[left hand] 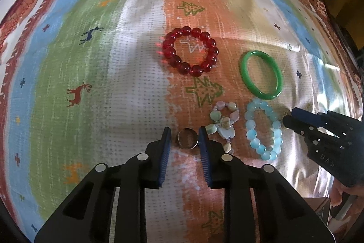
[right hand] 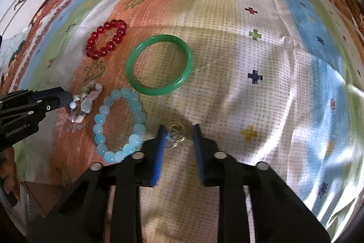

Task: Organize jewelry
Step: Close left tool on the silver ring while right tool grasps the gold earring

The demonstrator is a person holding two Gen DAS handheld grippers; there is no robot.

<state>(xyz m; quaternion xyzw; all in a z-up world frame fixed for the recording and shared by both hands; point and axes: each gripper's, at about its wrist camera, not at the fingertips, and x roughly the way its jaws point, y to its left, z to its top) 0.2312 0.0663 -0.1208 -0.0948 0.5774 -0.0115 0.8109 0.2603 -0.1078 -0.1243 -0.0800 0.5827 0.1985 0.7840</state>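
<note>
Rings are judged small, stiff and slippery, best pinched across the band. A silver ring (left hand: 187, 138) is bracketed by the nearly closed left tongs (left hand: 184, 137), a gold ring (right hand: 174, 134) by the right tongs (right hand: 178, 135); firm contact cannot be told.

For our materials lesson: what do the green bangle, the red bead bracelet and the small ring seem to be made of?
Green bangle: one solid, smooth hoop with a glossy shine, like jade or coloured glass.
Red bead bracelet: clear round beads that let light through, so probably glass or plastic.
Small ring: a silvery band with a dull gleam, likely metal.
</note>
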